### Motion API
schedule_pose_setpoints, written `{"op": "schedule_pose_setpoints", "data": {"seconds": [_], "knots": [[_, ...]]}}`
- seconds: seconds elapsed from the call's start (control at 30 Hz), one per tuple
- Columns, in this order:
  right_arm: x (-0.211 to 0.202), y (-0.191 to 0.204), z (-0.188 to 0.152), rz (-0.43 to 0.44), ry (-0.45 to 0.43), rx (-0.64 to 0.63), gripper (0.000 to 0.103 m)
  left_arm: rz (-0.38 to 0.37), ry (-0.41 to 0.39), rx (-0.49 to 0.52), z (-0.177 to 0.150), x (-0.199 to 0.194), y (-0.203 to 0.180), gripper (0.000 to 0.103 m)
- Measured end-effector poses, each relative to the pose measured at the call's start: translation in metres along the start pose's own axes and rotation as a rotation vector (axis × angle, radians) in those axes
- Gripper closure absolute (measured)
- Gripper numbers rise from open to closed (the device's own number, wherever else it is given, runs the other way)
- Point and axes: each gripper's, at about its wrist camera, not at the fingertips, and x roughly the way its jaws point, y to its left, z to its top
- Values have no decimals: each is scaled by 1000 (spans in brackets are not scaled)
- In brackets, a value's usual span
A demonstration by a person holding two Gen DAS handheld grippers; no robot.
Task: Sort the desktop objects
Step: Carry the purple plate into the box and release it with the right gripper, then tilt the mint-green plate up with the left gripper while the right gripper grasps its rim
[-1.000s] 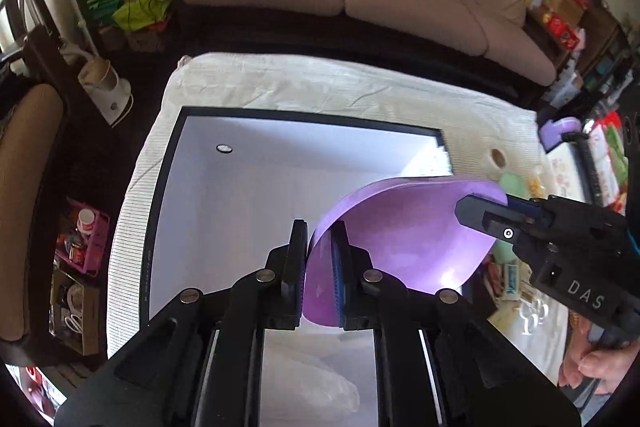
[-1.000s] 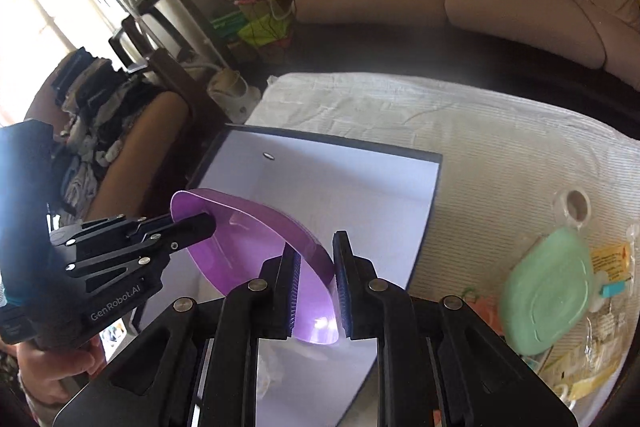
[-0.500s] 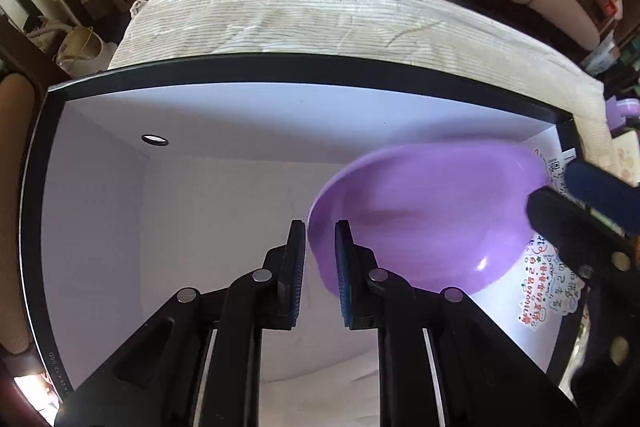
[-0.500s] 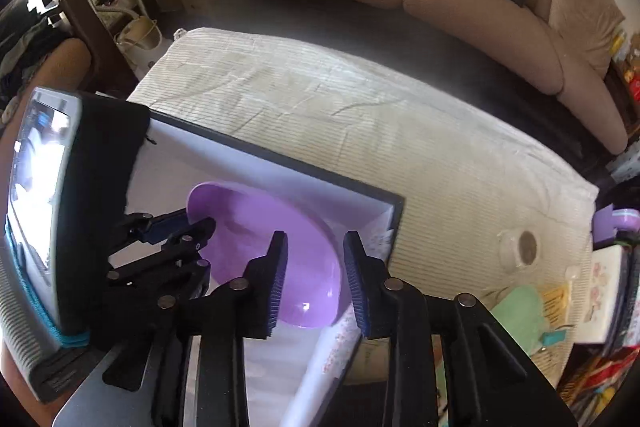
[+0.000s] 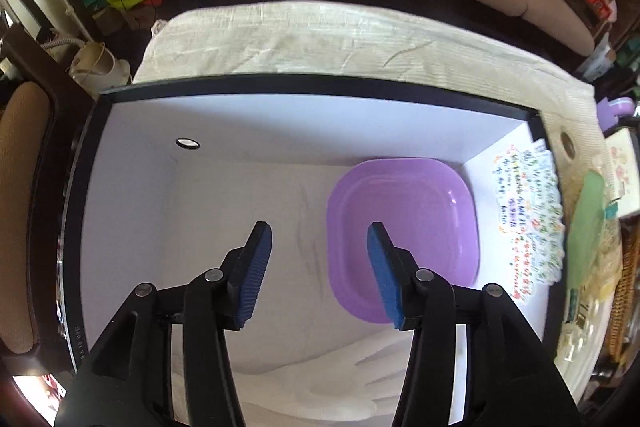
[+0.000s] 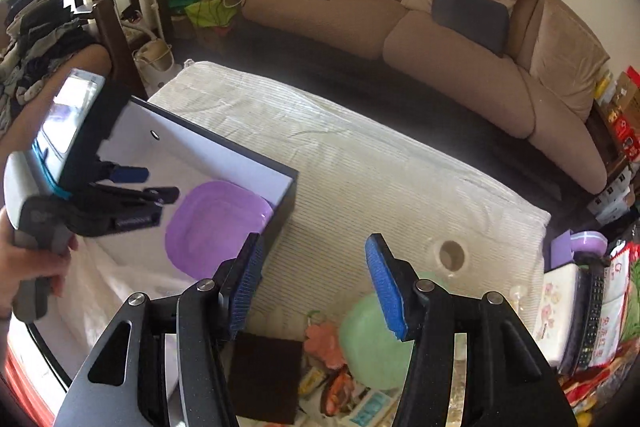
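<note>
A: How far along is the sorting?

B: The purple plate (image 5: 404,231) lies flat on the floor of the white-lined box (image 5: 132,187), in its far right corner. The left tool (image 5: 320,271) hangs over the box, spread wide and empty.

A: And the right tool (image 6: 316,291)?

B: Also spread, holding nothing, above the clutter outside the box.

A: So what's left?

B: Plenty, I'd judge: a green plate (image 6: 372,339), a tape roll (image 6: 451,255), a dark square block (image 6: 266,375) and packets lie unsorted.

A: The surface?

B: A counter under a pale ribbed cloth (image 6: 360,163). Behind it, a brown sofa (image 6: 420,27) and crowded shelves.
</note>
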Motion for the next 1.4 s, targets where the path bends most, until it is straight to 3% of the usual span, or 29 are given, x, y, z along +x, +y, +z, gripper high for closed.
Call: {"op": "schedule_pose_setpoints", "data": {"seconds": [0.03,0.1,0.2,0.27,0.43,0.63,0.73,0.83,0.97,1.17,1.27,1.4], "knots": [[-8,-12,-11,8,-13,17,48,-14,-48,18,-8,-17,-6,40],[-22,-37,-37,15,-33,72,44,-77,-129,52,-23,-48,-23,35],[-38,-75,-78,53,-47,179,44,-195,-179,113,-45,-82,-58,26],[-45,-95,-108,73,-43,244,44,-273,-160,140,-55,-93,-84,25],[-50,-131,-161,137,-40,349,43,-430,-63,80,-57,-86,-147,24],[-47,-168,-200,280,-119,470,39,-431,10,-29,-40,-40,-207,24],[-36,-177,-201,356,-169,506,39,-466,52,-128,-36,-6,-210,25],[-22,-174,-194,356,-195,477,39,-465,62,-210,-36,20,-211,25],[6,-169,-181,368,-184,462,39,-465,36,-267,-42,41,-204,25],[42,-167,-176,371,-144,467,39,-541,-6,-340,-43,58,-194,24],[42,-168,-176,356,-163,472,39,-531,36,-407,-47,69,-186,25],[29,-179,-167,364,-246,495,39,-595,31,-456,-54,77,-176,25]]}}
